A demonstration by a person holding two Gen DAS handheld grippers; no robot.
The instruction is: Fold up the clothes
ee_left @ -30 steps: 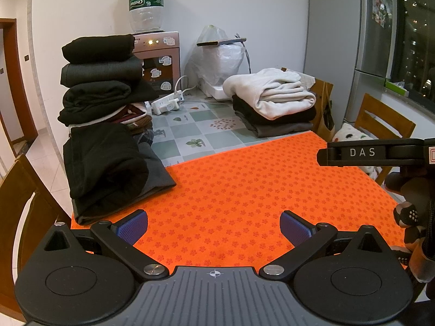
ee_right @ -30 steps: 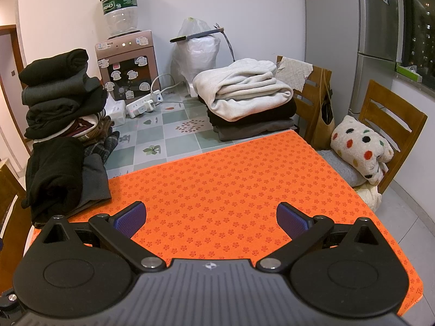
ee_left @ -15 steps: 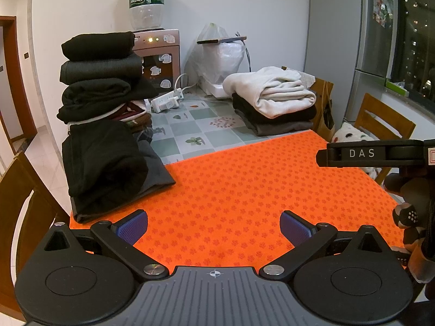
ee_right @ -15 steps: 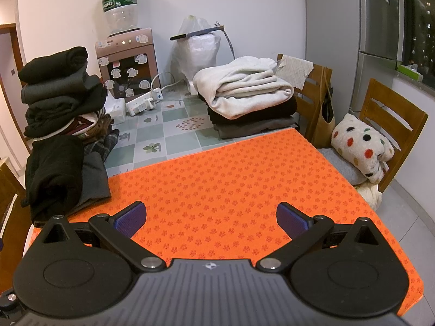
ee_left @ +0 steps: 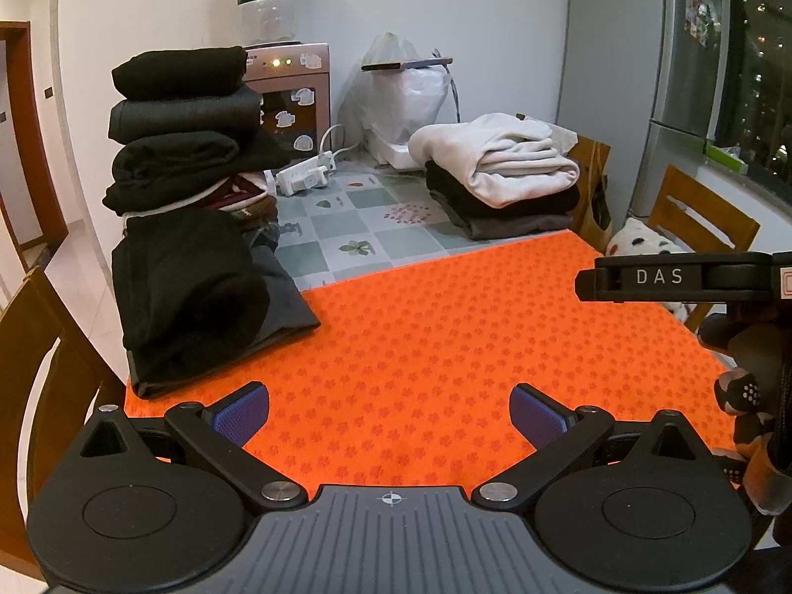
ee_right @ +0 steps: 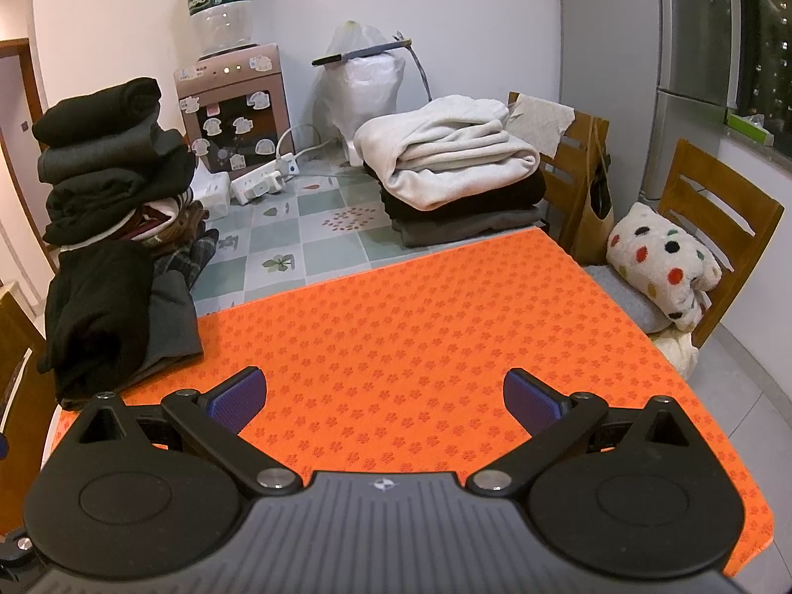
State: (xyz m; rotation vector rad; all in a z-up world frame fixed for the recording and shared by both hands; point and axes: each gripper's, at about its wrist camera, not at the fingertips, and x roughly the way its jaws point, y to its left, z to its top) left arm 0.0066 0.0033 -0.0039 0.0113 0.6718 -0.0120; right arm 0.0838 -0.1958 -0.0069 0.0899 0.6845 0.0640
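Observation:
A folded black garment on a grey one (ee_left: pixel 193 292) (ee_right: pixel 109 317) lies at the left edge of the orange mat (ee_left: pixel 445 336) (ee_right: pixel 420 321). Behind it rises a tall stack of dark folded clothes (ee_left: pixel 183 133) (ee_right: pixel 109 158). A cream garment tops a second pile (ee_left: pixel 500 163) (ee_right: pixel 445 158) at the far right of the table. My left gripper (ee_left: pixel 389 408) hovers open over the mat's near edge, holding nothing. My right gripper (ee_right: pixel 385 393) is likewise open and empty; its body (ee_left: pixel 683 279) shows at the right of the left wrist view, held by a gloved hand (ee_left: pixel 747 396).
A water dispenser (ee_left: pixel 292 94) (ee_right: pixel 232 99), a white bag (ee_left: pixel 406 94) and a power strip (ee_left: pixel 307 175) stand at the back. Wooden chairs (ee_right: pixel 713 232) (ee_left: pixel 34 346) flank the table; one holds a spotted cushion (ee_right: pixel 663 267). A fridge (ee_left: pixel 643 74) is at the right.
Both views have shifted only slightly; the clothes piles sit marginally higher in frame. Both grippers stay open and empty.

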